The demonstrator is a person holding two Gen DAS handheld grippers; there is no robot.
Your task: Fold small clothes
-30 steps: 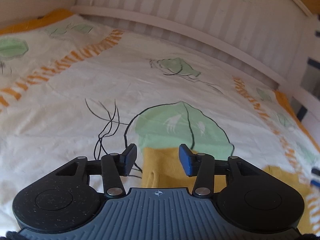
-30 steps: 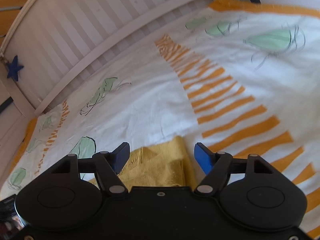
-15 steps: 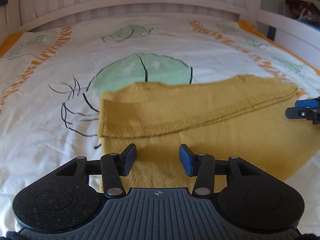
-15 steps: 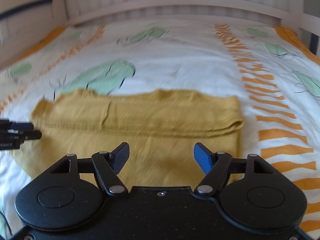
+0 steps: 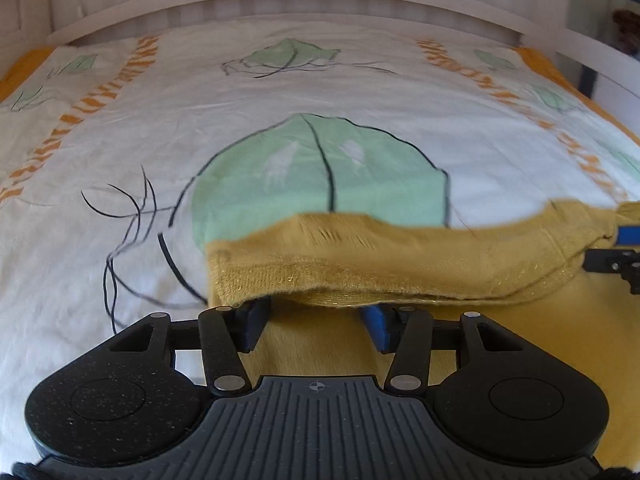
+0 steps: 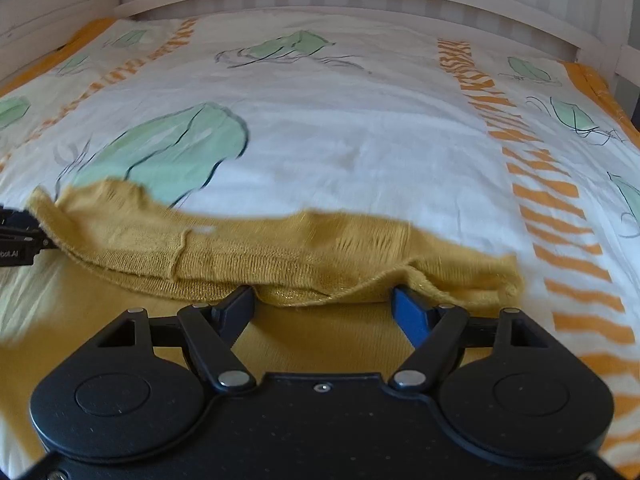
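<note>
Mustard knit garment [image 5: 400, 264]: laid across the near middle of the printed duvet [image 5: 280, 92], folded edge raised. Left gripper [image 5: 316, 316] and right gripper [image 6: 324, 304]: jaws apart, nothing clamped, tips hidden under that edge. Risk: one layer alone is caught; a crooked fold is produced.

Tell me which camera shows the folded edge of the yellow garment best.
The right wrist view: the folded edge runs almost unbroken across the picture, from the left gripper to the garment's right end. The left wrist view shows the edge too, but its right end leaves the picture.
</note>
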